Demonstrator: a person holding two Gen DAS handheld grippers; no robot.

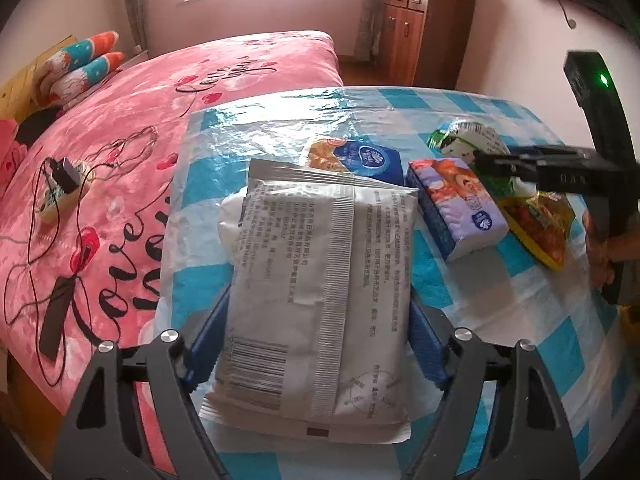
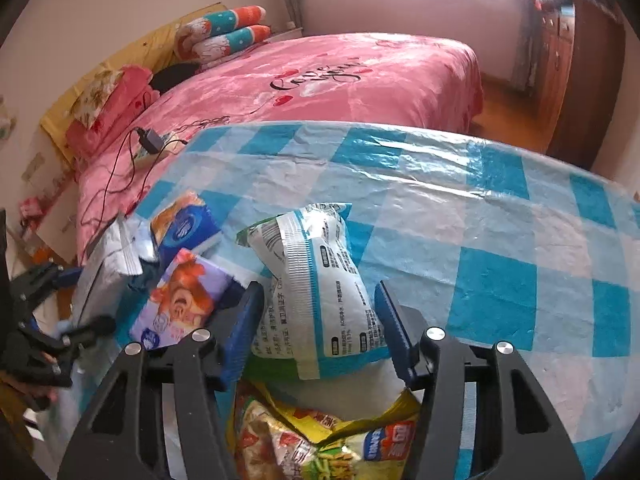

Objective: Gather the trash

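A grey-white sealed pack (image 1: 316, 280) with printed text and a barcode stands between the blue pads of my left gripper (image 1: 320, 304), which is shut on its sides. My right gripper (image 2: 318, 292) has its pads against a white, blue and green packet (image 2: 316, 280) lying on the checked table (image 2: 480, 220). Below that packet lies a yellow and red snack wrapper (image 2: 320, 440). In the left wrist view my right gripper (image 1: 496, 164) reaches in from the right over the same packet (image 1: 468, 136).
A purple and orange tissue pack (image 1: 460, 204) and a blue tissue pack (image 1: 360, 160) lie on the table between the two grippers. A pink bed (image 1: 120, 140) with a charger and cables (image 1: 66, 174) adjoins the table on the left. A wooden cabinet (image 1: 424, 28) stands behind.
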